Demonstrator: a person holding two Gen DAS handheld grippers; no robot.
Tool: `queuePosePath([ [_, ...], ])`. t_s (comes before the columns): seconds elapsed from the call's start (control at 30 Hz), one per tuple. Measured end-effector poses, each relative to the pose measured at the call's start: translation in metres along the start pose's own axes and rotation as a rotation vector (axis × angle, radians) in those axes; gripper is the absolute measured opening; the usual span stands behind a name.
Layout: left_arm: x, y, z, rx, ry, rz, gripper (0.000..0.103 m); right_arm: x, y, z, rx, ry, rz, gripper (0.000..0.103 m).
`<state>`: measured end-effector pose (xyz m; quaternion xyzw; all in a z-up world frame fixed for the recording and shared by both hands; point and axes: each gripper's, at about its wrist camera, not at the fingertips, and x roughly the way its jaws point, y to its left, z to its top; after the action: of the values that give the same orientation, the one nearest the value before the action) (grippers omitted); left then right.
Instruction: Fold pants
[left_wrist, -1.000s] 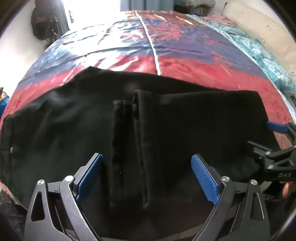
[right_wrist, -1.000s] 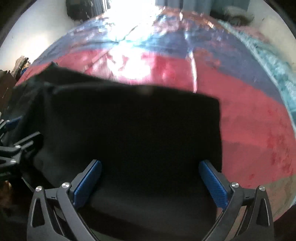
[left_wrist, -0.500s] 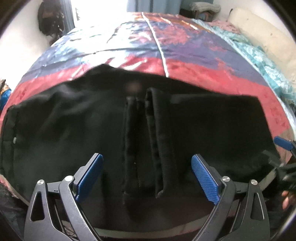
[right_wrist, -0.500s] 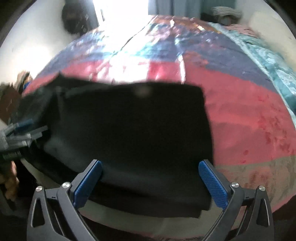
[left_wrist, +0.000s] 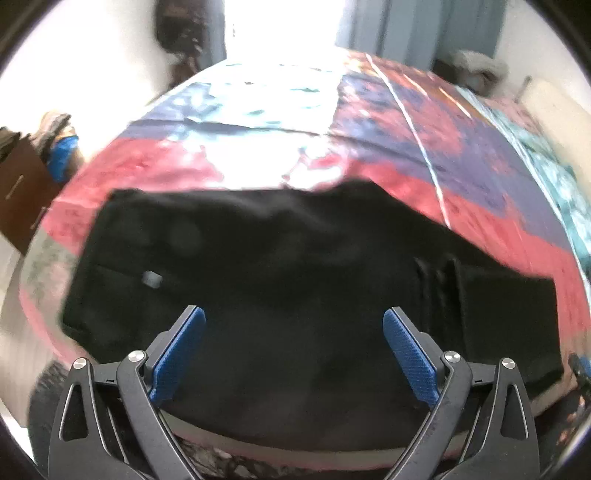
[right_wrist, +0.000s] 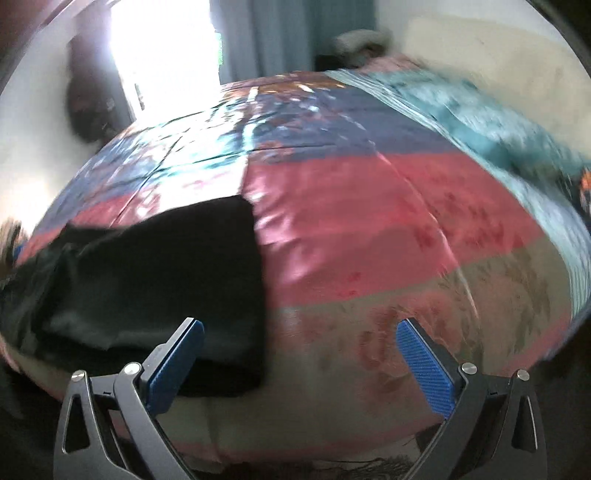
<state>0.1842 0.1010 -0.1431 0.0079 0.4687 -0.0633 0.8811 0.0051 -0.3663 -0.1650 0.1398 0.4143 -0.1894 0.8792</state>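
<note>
Pants: black pants (left_wrist: 280, 266) lie spread flat across the near part of the bed, running left to right; a folded layer with upright seams sits at their right end, and a small pale tag shows near the left end.
Bed: a shiny bedspread (right_wrist: 351, 206) in red, blue and teal bands covers it, with the pants' right edge (right_wrist: 255, 280) ending partway across.
Left claw: the left claw (left_wrist: 293, 354) hovers over the near middle of the pants, blue pads wide apart, nothing between them.
Right claw: the right claw (right_wrist: 301, 365) hangs above the pants' right edge and bare bedspread, pads spread, holding nothing.
Far side: a bright window and curtains; blurred.
</note>
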Motion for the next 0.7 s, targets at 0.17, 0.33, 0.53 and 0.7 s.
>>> queuePosePath([
  [0.17, -0.005, 0.048, 0.022, -0.102, -0.029, 0.020, 0.098, 0.007, -0.019, 0.000, 0.064, 0.015, -0.026, 0.103],
  [0.33, -0.001, 0.092, 0.032, -0.169, -0.010, 0.063, 0.098, 0.017, -0.019, -0.006, 0.066, 0.060, -0.013, 0.103],
  [0.53, 0.012, 0.160, 0.048, -0.344, 0.085, 0.056, 0.098, 0.009, -0.025, -0.006, 0.085, 0.033, -0.003, 0.103],
  [0.7, 0.032, 0.198, 0.045, -0.476, 0.152, -0.043, 0.098, 0.014, -0.017, -0.007, 0.055, 0.060, 0.004, 0.103],
])
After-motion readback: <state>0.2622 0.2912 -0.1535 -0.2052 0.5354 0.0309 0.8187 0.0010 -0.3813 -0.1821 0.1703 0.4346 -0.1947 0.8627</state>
